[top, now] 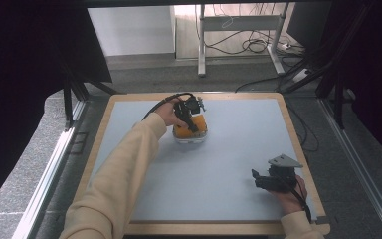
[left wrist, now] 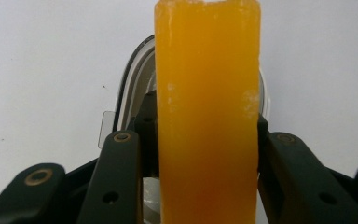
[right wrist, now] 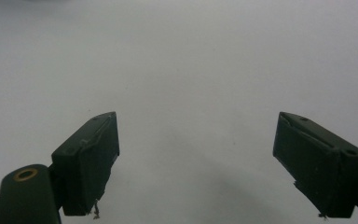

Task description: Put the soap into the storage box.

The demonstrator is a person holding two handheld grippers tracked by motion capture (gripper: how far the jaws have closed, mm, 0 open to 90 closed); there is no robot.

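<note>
Right gripper [top: 255, 178] rests gaping; left gripper [top: 193, 122] clamps orange block [left wrist: 207, 116].

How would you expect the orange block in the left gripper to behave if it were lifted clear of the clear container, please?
The orange block probably holds its shape: it stands straight between the left gripper, whose jaws press its sides. Its rough, porous-looking surface suggests sponge, so likely light, squashy and not slippery. The clear container below could tip if dragged.

High view looks down; gripper views sit close (sharing the table [top: 238, 149]).
</note>
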